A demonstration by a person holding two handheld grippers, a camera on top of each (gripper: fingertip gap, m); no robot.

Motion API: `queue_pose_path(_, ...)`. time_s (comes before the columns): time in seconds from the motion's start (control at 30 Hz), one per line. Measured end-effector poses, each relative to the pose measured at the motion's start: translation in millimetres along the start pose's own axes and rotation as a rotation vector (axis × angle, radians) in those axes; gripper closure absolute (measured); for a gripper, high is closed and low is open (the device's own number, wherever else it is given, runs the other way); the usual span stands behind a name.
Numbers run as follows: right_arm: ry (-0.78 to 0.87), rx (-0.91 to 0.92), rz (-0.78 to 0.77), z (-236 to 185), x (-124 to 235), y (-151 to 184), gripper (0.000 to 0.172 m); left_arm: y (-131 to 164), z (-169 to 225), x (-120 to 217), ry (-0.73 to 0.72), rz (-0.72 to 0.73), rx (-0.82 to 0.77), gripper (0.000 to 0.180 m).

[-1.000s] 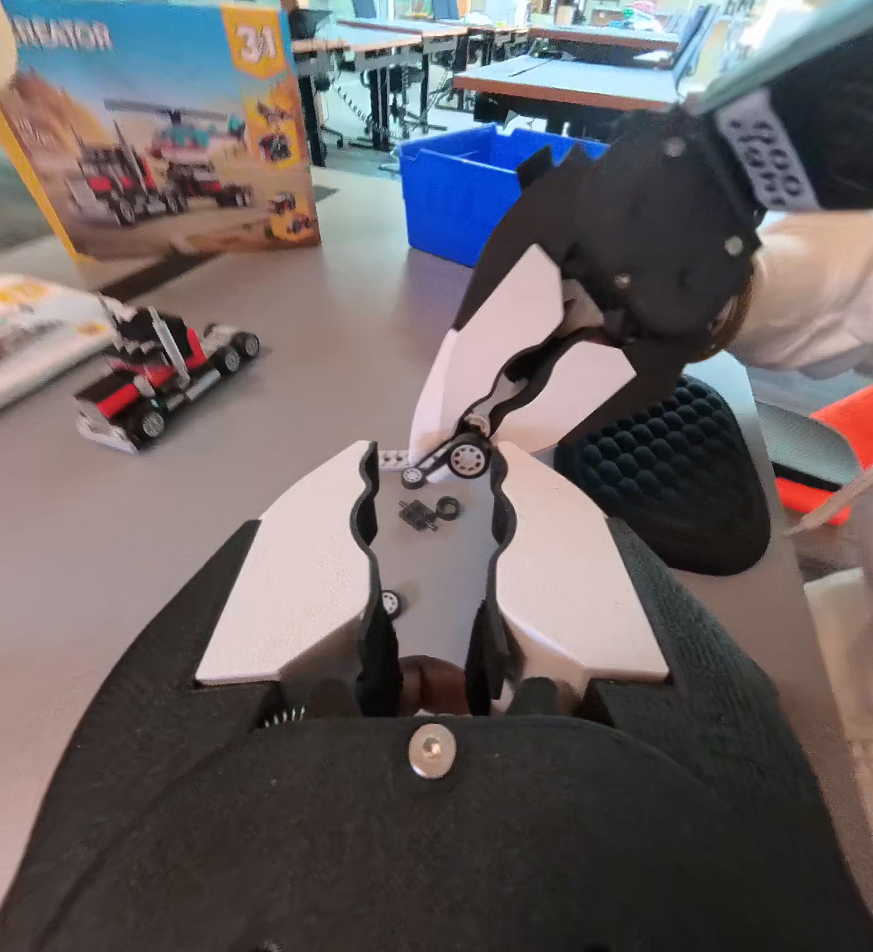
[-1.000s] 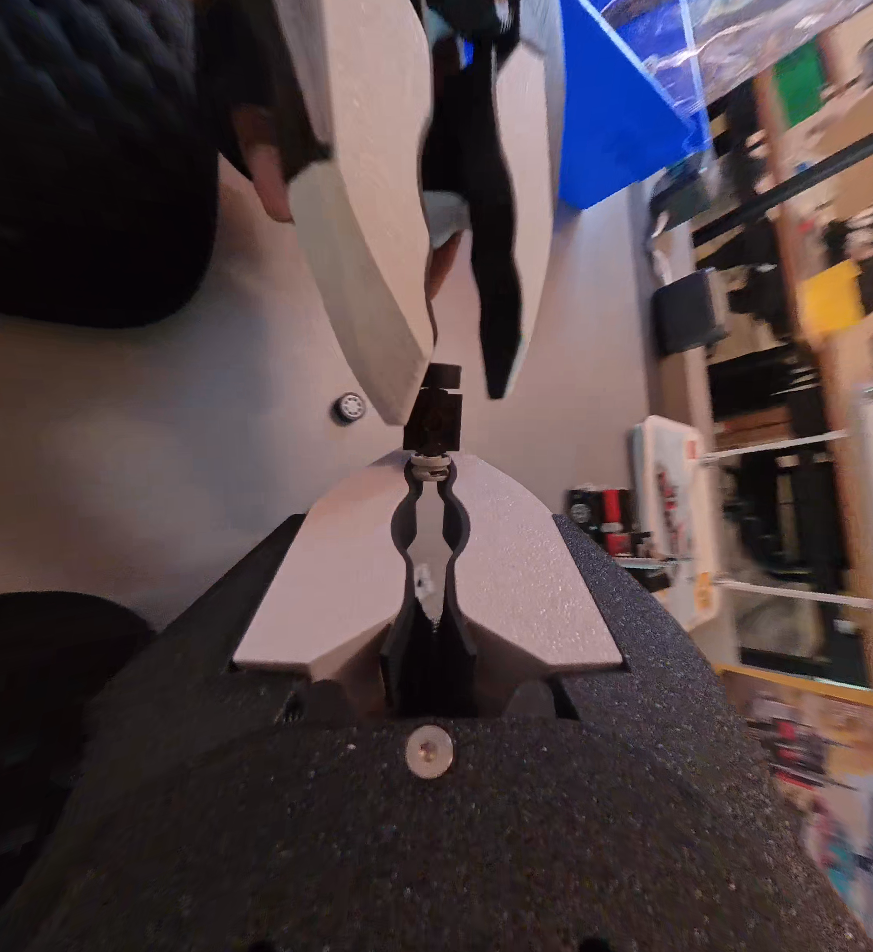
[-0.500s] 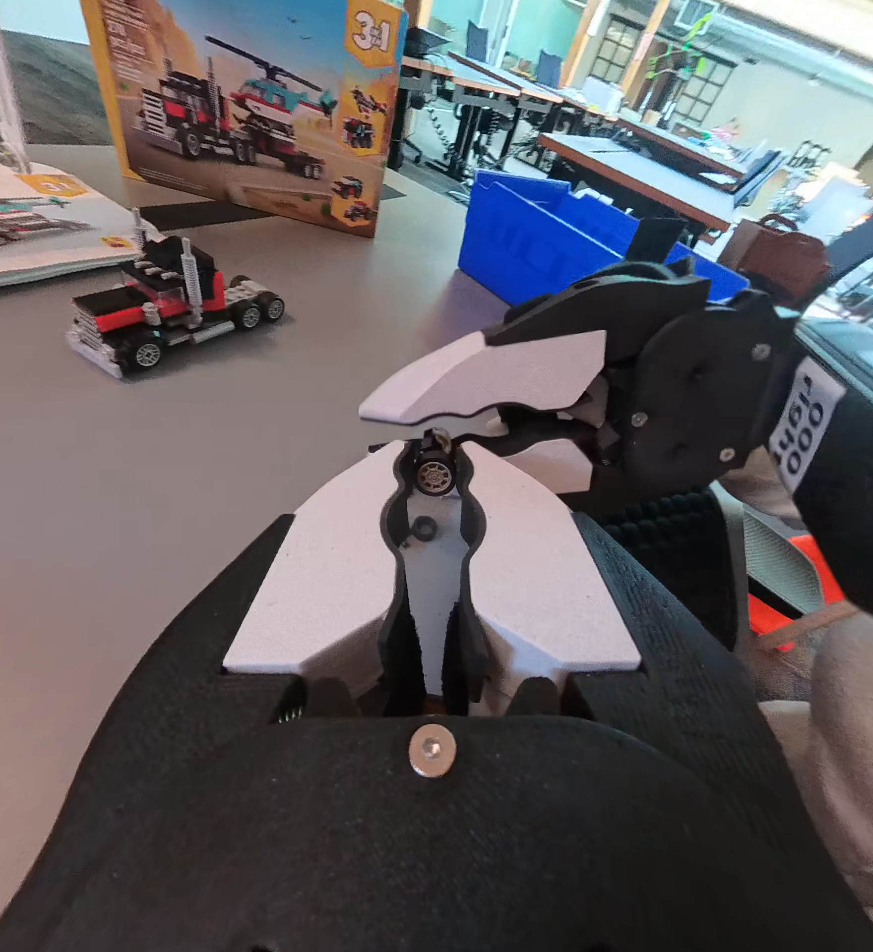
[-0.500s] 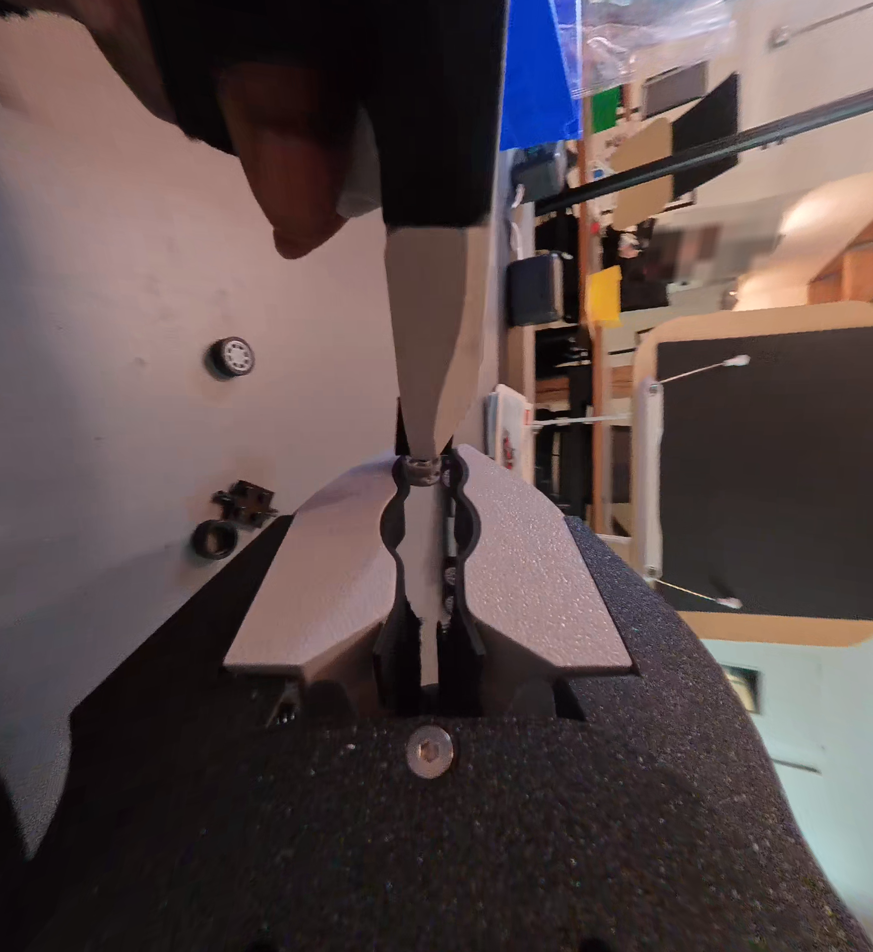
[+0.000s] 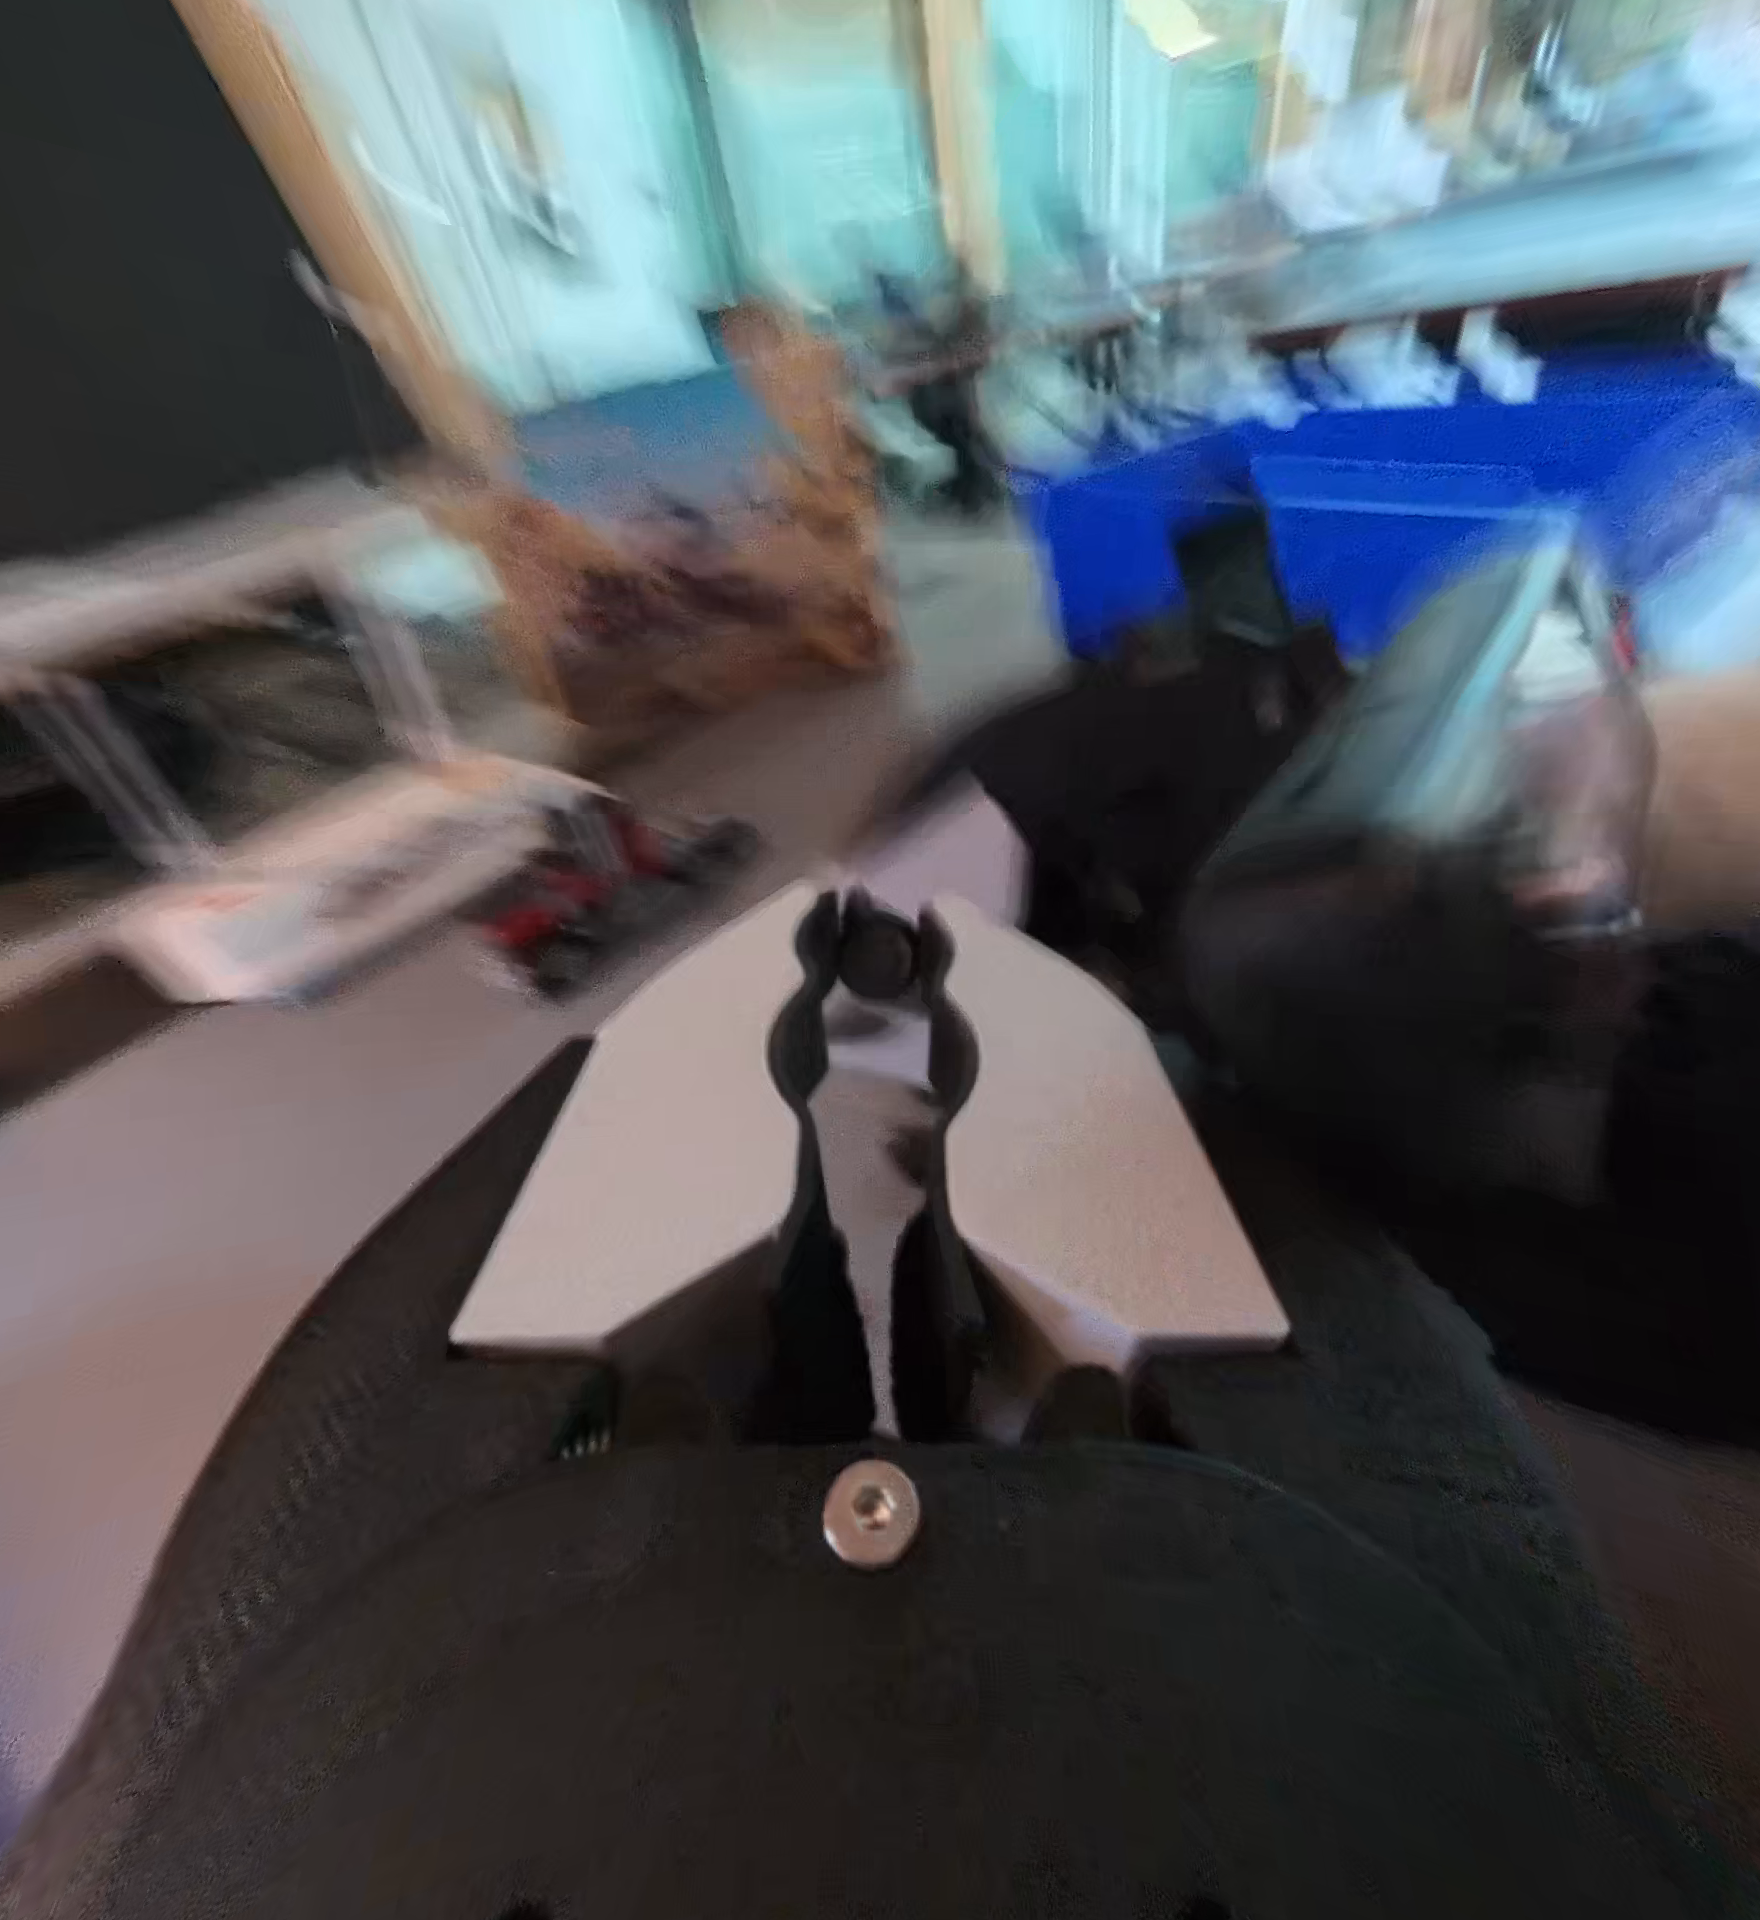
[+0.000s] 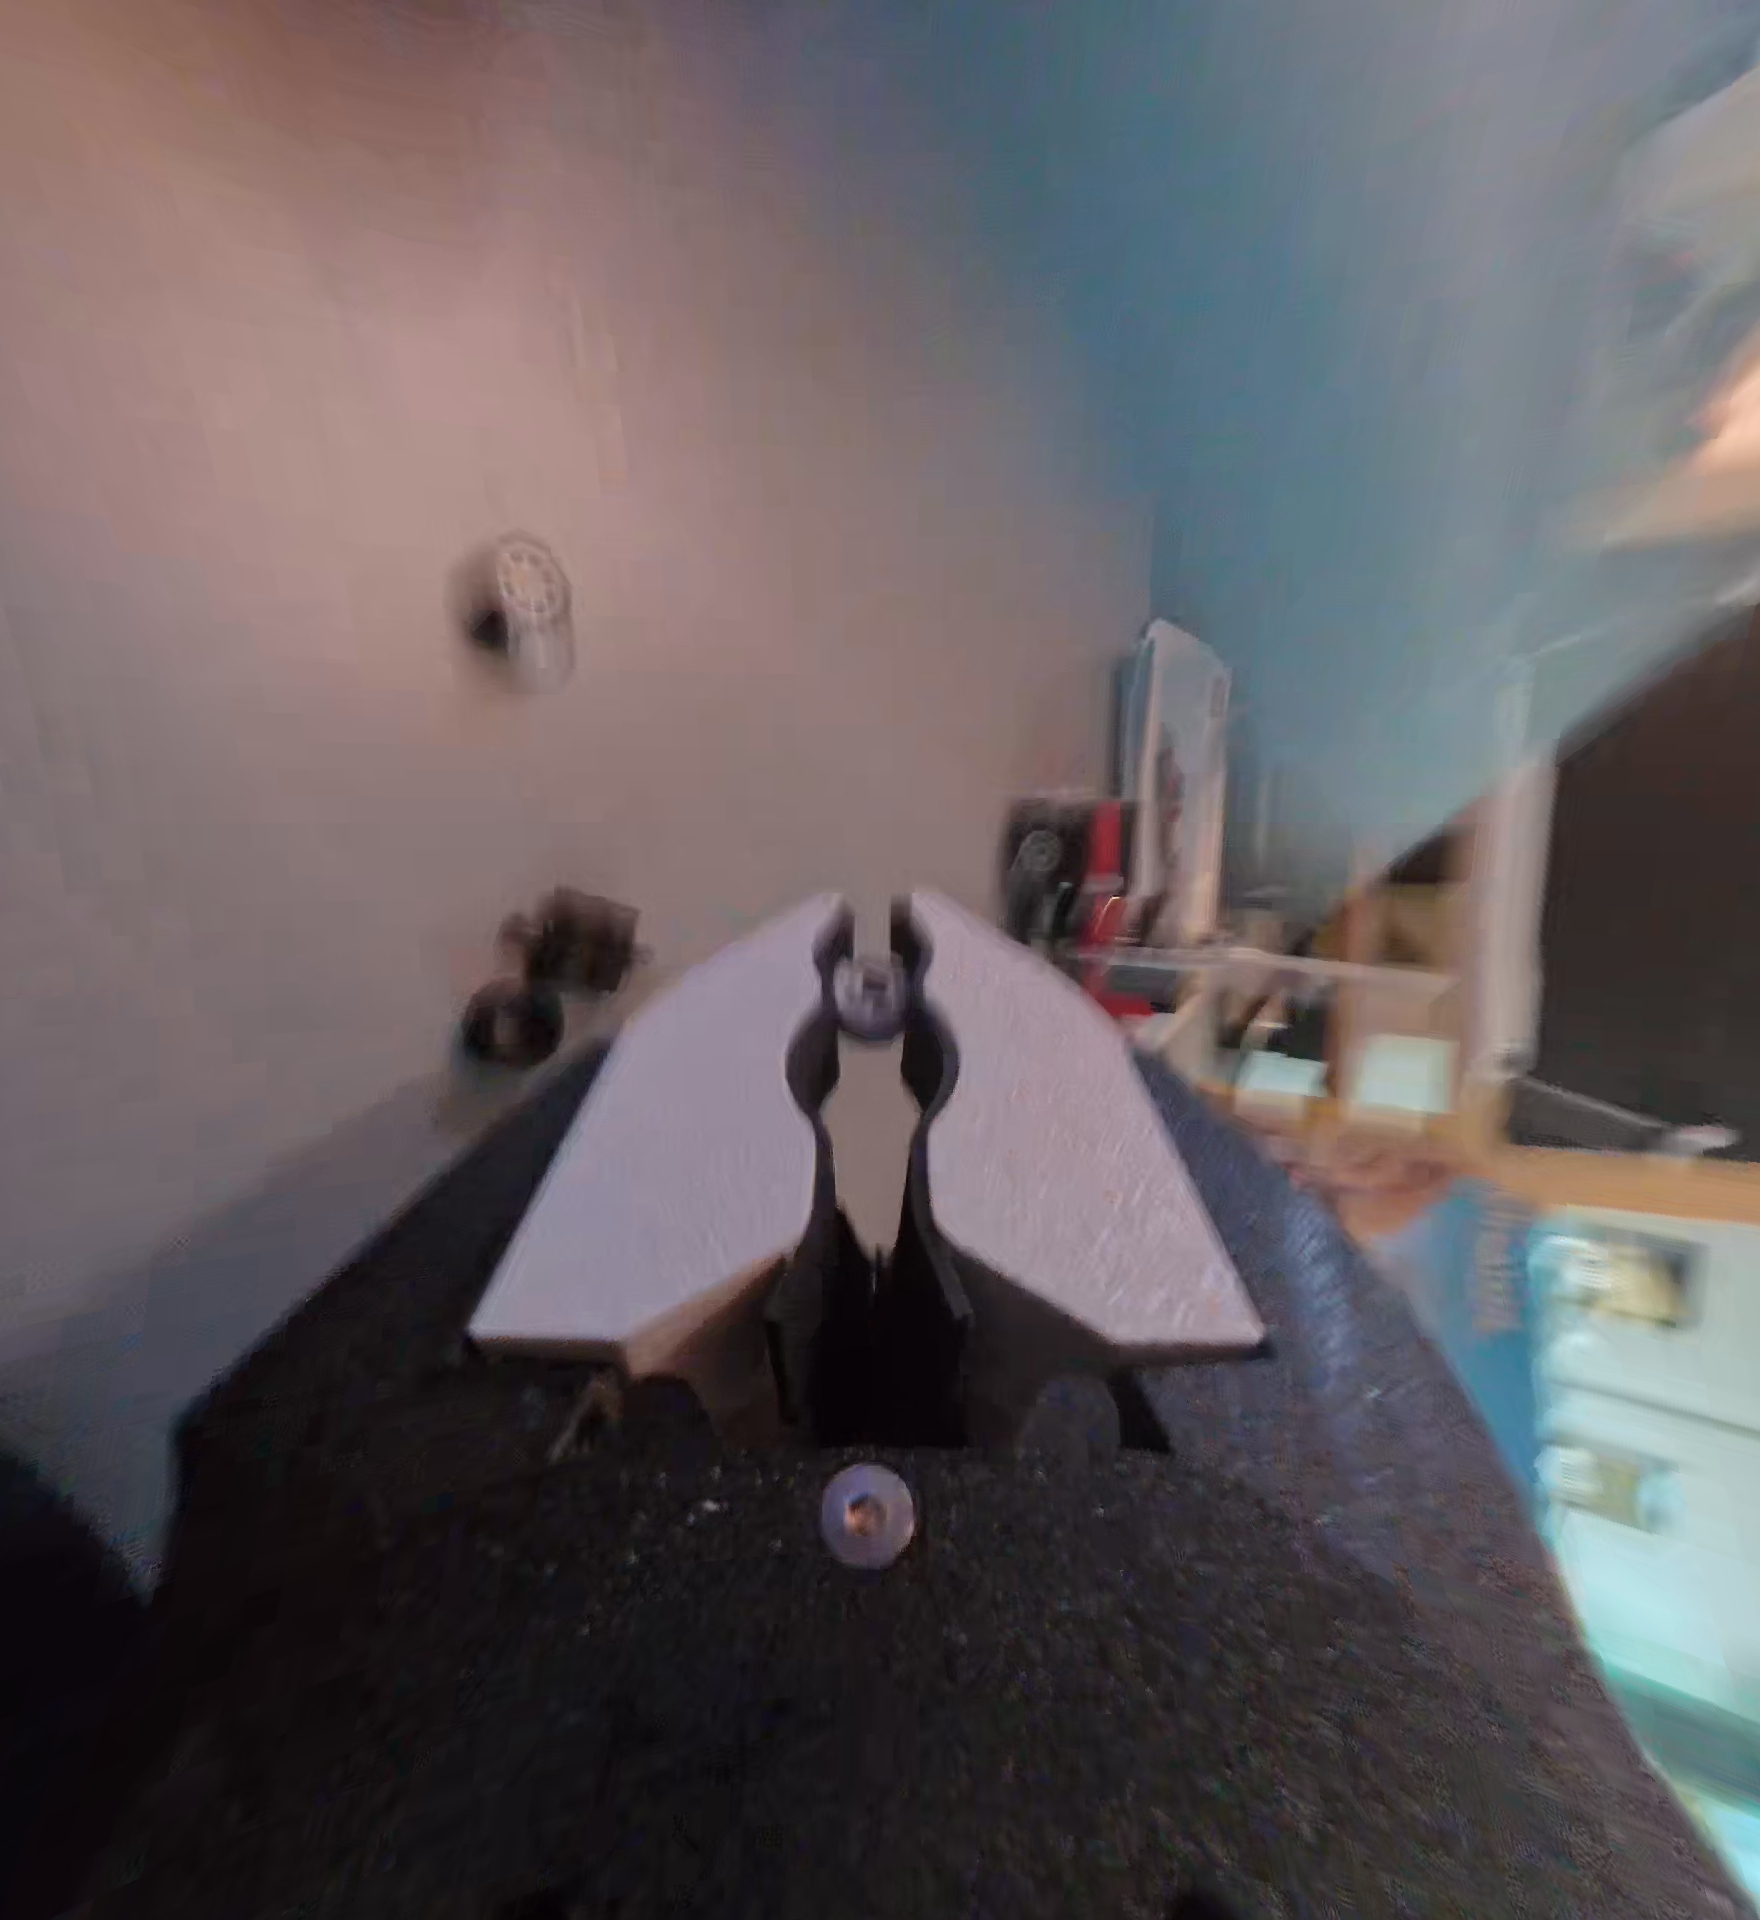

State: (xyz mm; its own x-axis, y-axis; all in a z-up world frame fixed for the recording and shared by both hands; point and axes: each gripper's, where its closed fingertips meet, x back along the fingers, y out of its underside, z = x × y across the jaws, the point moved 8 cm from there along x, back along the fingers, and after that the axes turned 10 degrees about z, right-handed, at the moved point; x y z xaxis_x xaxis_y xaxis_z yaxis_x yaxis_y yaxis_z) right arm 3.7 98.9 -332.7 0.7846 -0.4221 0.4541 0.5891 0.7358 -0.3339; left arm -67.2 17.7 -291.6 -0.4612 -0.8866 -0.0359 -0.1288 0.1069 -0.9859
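Both views are blurred by motion. My left gripper (image 5: 876,920) is shut on a small black tyre (image 5: 881,961) held at its fingertips. Just beyond it, to the right, I see a white finger (image 5: 959,842) of the right gripper. My right gripper (image 6: 868,920) is shut on a small grey round wheel hub (image 6: 868,992), held a little behind its tips, above the grey table (image 6: 232,416). On the table to its left lie a complete small wheel (image 6: 523,613), a small black brick piece (image 6: 580,935) and a loose black tyre (image 6: 507,1023).
A red and black toy truck (image 5: 595,883) stands on the table, also in the right wrist view (image 6: 1073,862). Near it lie a white booklet (image 5: 284,894) and a picture box (image 5: 699,582). A blue bin (image 5: 1375,488) stands farther right.
My left gripper closed on the wheel that the right gripper held out. The two grippers have since drawn apart: the tyre stays in the left, the grey hub in the right. Both cameras swing fast.
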Motion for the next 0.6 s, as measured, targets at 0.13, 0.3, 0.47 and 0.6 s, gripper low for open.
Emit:
queue_pose_path(0.13,0.096,-0.249,0.099,18.8,31.0,17.1,0.164,-17.6,-34.6,26.2,-0.117,0.025,-0.082,0.166)
queue_pose_path(0.3,0.129,-0.262,0.218,22.5,37.7,9.3,0.164,-4.6,-38.1,16.6,0.008,0.064,0.192,0.165)
queue_pose_path(0.47,0.02,-0.353,0.257,9.5,35.2,13.8,0.164,1.2,-42.2,19.3,0.036,0.16,0.345,0.165)
queue_pose_path(0.6,-0.13,-0.603,0.264,-1.2,30.1,39.2,0.164,1.5,-56.3,28.9,0.028,0.294,0.484,0.165)
